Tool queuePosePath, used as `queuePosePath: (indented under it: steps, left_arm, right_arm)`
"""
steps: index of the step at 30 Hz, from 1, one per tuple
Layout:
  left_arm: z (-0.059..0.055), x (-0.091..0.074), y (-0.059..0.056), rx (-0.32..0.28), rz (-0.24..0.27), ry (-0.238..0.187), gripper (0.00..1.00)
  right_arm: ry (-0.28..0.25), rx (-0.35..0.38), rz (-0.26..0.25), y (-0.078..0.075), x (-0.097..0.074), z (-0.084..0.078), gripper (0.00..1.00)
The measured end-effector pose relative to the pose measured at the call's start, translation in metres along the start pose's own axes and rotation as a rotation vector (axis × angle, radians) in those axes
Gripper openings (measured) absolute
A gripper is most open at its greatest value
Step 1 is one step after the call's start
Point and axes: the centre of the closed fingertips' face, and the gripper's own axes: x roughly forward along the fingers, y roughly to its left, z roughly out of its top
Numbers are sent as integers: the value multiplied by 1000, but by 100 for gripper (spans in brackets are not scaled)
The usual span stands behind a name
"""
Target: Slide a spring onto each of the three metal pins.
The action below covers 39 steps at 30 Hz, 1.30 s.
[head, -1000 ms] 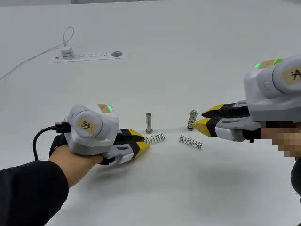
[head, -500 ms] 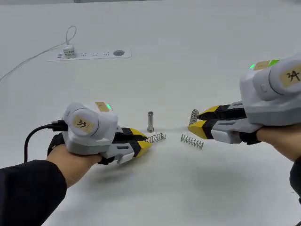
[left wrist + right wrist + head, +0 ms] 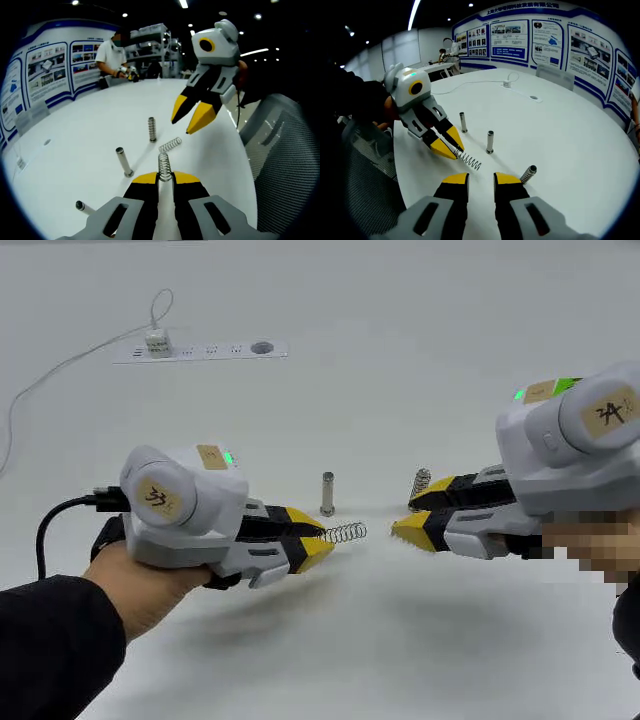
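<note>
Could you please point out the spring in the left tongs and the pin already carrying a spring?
held spring (image 3: 348, 532), head view, on its middle coils.
pin carrying a spring (image 3: 421, 482), head view, on the coil-wrapped shaft.

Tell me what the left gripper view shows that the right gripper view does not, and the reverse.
Left gripper view alone: a loose spring lying flat near the open right gripper. Right gripper view alone: the white power strip. Both: the spring held in the left gripper, one bare pin, a second bare pin, and the pin already wearing a spring.
</note>
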Motion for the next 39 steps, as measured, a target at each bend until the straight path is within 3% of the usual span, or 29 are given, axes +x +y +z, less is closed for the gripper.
queuePosePath:
  steps: [7, 16, 25, 30, 36, 39]
  left_arm:
    - [16, -10, -24, 41, -73, -37, 10]
    - [27, -19, -48, 70, -174, -74, 10]
    - [30, -25, -54, 60, -219, -91, 10]
    - [27, -26, -54, 51, -225, -87, 10]
    - [24, -27, -53, 50, -220, -76, 10]
    - [23, -27, -51, 44, -216, -75, 10]
  right_arm:
    - [13, -77, 62, 16, 3, -1, 21]
    - [22, -126, 197, 44, 4, -7, 21]
    - [27, -166, 262, 58, 3, -9, 18]
    - [18, -183, 265, 59, 1, -7, 14]
    - [-5, -185, 267, 61, -7, 4, 14]
    - [-45, -169, 283, 65, -11, 15, 13]
